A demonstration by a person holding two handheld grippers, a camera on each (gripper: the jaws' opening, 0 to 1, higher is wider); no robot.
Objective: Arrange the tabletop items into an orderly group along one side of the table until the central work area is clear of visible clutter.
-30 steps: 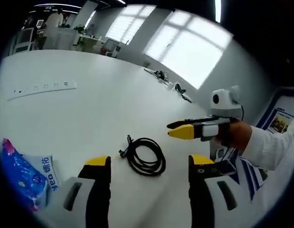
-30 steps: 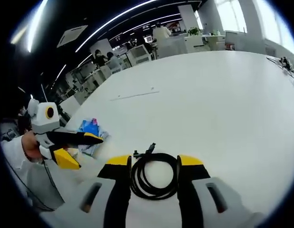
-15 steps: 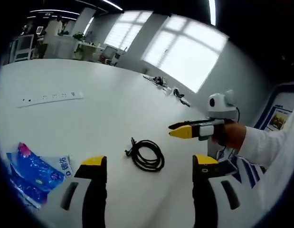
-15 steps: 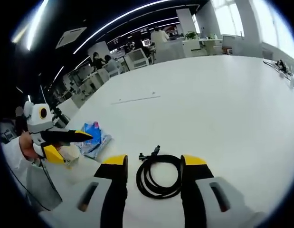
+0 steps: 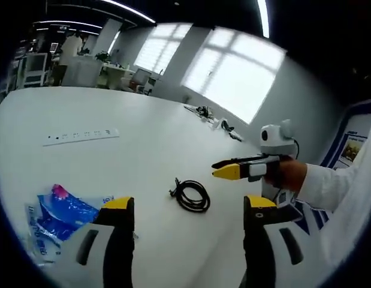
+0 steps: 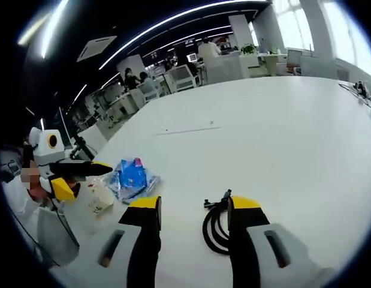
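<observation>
- Left gripper view: my left gripper [image 5: 186, 207] is spread wide and holds nothing; the coiled black cable [image 5: 192, 195] lies on the white worktop [image 5: 125, 156] ahead of it, between the jaw tips; a blue packet [image 5: 58, 215] lies beside the left jaw; a white power strip [image 5: 81, 135] sits farther off; my right gripper [image 5: 220, 168] hangs over the worktop just right of the cable, its jaws slightly apart.
- Right gripper view: my right gripper [image 6: 195, 204] is spread, empty; the cable [image 6: 216, 224] lies partly behind its right jaw; the blue packet [image 6: 132, 177] is off to the left, near my left gripper [image 6: 83, 180]; the power strip [image 6: 188, 129] is far across the worktop [image 6: 275, 132].
</observation>
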